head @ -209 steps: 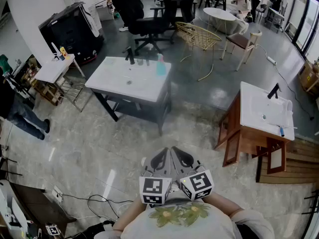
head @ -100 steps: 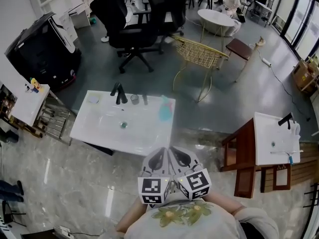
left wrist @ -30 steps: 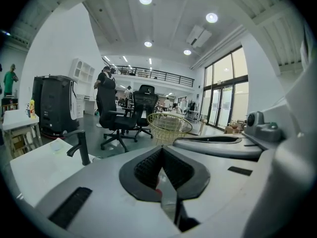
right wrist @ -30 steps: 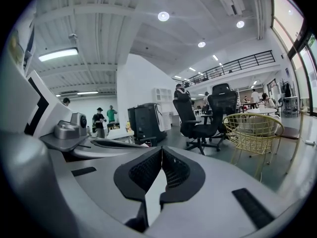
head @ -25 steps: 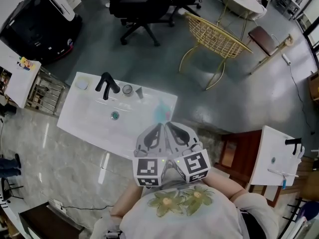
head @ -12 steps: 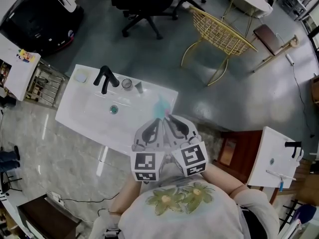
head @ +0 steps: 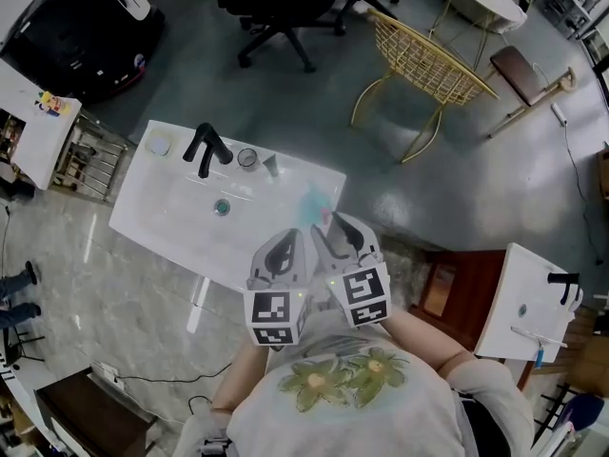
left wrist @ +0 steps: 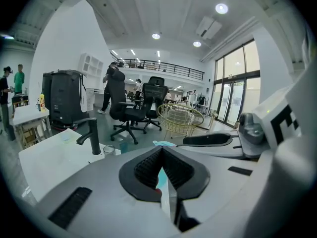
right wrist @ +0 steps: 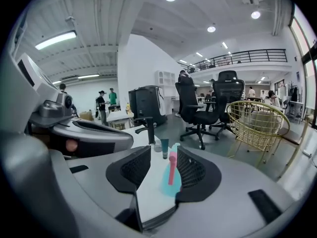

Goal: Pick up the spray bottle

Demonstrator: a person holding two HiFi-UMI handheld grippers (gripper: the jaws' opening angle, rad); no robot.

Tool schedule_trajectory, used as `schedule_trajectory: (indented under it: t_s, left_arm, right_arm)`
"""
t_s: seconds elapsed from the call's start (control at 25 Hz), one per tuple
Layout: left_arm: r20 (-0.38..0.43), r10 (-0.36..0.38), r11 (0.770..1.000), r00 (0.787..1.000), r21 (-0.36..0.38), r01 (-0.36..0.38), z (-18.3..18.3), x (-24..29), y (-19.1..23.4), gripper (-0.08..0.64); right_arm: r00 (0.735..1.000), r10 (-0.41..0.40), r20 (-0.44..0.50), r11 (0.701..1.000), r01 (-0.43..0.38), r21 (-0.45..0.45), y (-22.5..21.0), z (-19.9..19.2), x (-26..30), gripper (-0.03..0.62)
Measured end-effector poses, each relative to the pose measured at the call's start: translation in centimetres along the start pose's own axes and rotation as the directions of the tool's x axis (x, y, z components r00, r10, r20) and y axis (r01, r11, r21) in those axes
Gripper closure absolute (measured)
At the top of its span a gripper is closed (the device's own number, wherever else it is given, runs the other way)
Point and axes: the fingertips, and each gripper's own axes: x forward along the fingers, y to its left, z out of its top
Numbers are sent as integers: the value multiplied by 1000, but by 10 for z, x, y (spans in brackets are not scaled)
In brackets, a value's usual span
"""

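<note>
In the head view, the left gripper (head: 285, 248) and right gripper (head: 335, 228) had sunk closer to the white surface (head: 162, 219), where the spray bottle (head: 314, 204) stood near its right edge. In the left gripper view, the jaws were together and empty. In the right gripper view, the jaws had just spread wide and framed the bottle (right wrist: 171, 180) untouched, likely ready for the grasp.

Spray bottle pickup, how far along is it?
Done: the person stands at the white sink top. In hand: the right hand-held gripper has just been opening its jaws; the spray bottle shows between them, not gripped. Left: close on it and lift.
</note>
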Motion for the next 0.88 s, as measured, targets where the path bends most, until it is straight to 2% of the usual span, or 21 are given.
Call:
schedule_trajectory:
  t_s: [0.88]
  left_arm:
    - [-17, 22, 999, 1000, -23, -22, -1, 12, 16, 551]
  right_arm:
    - [997, 17, -74, 1000, -18, -11, -12, -15, 37, 453]
